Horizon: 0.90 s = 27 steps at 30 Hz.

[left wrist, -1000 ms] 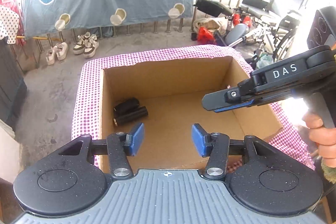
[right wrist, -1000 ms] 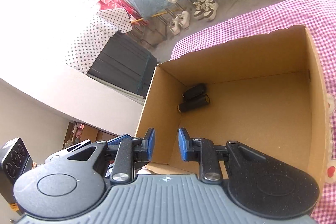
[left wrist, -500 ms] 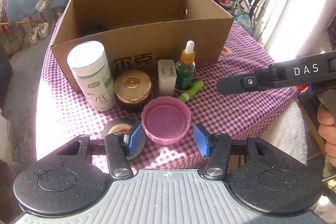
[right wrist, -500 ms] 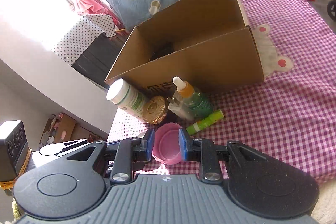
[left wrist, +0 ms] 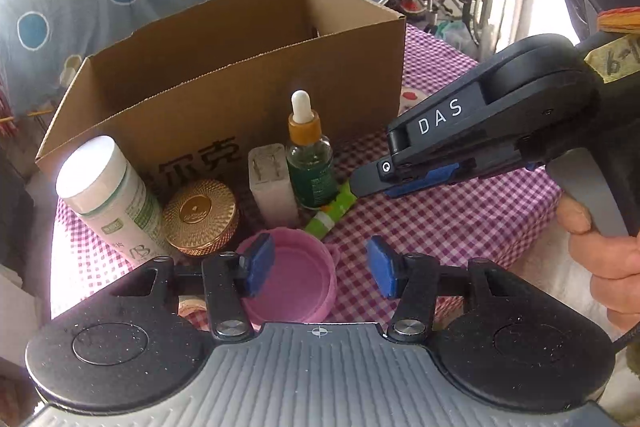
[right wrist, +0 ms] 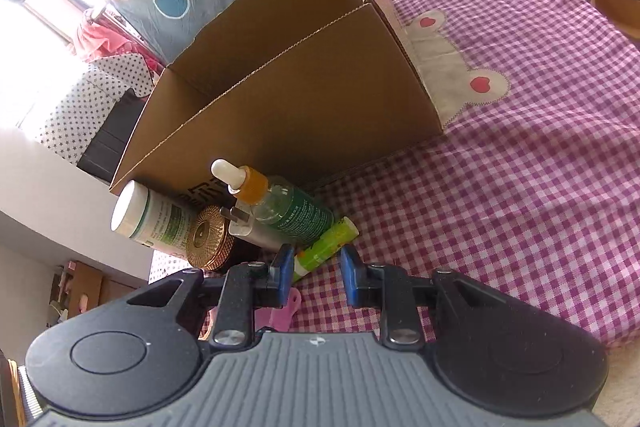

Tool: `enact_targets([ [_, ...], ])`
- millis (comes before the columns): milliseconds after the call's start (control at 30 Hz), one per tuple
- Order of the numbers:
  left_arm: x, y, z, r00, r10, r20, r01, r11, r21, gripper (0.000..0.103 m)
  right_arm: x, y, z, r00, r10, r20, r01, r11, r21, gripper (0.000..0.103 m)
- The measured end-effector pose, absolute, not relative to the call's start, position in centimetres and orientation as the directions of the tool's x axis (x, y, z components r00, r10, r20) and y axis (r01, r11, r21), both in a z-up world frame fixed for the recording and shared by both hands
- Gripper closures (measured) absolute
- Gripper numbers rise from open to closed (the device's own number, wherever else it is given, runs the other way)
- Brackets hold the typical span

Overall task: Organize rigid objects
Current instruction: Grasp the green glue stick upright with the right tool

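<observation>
Only the left wrist view shows the pink lid whole, lying in front of the cardboard box on the bench, under the left gripper, whose jaws are spread and empty. The right wrist view shows the box's outer side and the green tube before it. The right gripper tilts down over the tube, jaws narrowly apart, pinching nothing.

Pink-checked tablecloth (bear appliqué) under cardboard box, white bottle, gold-lidded jar, dropper bottle, pink lid.
</observation>
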<state>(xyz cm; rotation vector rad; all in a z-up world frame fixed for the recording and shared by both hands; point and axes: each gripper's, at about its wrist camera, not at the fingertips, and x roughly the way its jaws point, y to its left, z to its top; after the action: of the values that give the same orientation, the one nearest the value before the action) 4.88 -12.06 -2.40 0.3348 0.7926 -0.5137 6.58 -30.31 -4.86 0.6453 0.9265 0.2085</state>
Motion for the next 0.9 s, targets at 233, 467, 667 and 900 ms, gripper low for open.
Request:
enact_targets([
  [233, 8.0, -15.4, -4.0, 0.548, -0.257, -0.796, 0.579, 0.803, 0.14, 0.067, 7.0, -32.3, -6.1, 0.599, 0.44, -0.669, 0.141, 0.764, 0.629, 0.075],
  [467, 9.3, -17.1, -5.1, 0.533, -0.192, -0.824, 0.577, 0.795, 0.188, 0.08, 7.0, -33.9, -6.8, 0.61, 0.454, -0.649, 0.15, 0.738, 0.657, 0.075],
  [667, 9.5, -18.0, -5.1, 0.517, -0.198, -0.832, 0.576, 0.8, 0.168, 0.086, 6.6, -35.3, -7.3, 0.618, 0.468, -0.631, 0.147, 0.72, 0.678, 0.075],
  [900, 9.3, -18.8, -4.9, 0.441, -0.305, -0.844, 0.585, 0.811, 0.012, 0.087, 5.8, -36.2, -6.7, 0.618, 0.473, -0.628, 0.144, 0.717, 0.682, 0.075],
])
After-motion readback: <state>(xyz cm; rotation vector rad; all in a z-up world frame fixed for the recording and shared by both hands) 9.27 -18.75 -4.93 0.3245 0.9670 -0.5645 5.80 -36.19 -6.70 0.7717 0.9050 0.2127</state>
